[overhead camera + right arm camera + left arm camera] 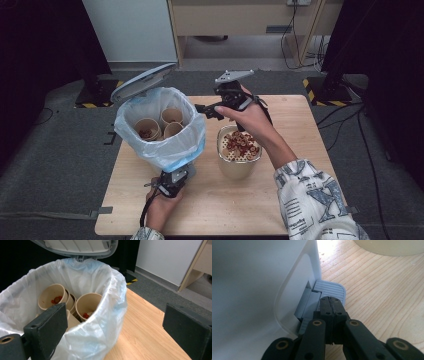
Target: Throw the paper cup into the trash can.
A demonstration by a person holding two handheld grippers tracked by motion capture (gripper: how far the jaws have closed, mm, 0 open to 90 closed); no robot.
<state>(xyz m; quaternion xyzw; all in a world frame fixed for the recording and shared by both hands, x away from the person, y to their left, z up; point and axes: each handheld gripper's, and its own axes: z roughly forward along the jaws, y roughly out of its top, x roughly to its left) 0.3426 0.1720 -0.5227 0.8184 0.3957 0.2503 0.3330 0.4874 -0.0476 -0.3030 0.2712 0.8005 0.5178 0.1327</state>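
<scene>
Left gripper (331,302), jaws clenched, presses my bin's pedal (329,288); right gripper (206,111) hangs released beside the bin (160,125).

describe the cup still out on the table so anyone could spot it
On the light wooden table, look beside the white pedal bin lined with a clear plastic bag. The beige paper cup stands alone there, topped with reddish rings, unlike the cups inside the bin.

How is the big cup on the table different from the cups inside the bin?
The cup on the table stands upright on the wood and is heaped with red bits; the cups in the bin lie in the white bag, nearly empty, with a few red bits at the bottom. The cup on the table looks wider, the cups in the bin narrower. All are beige paper cups.
</scene>
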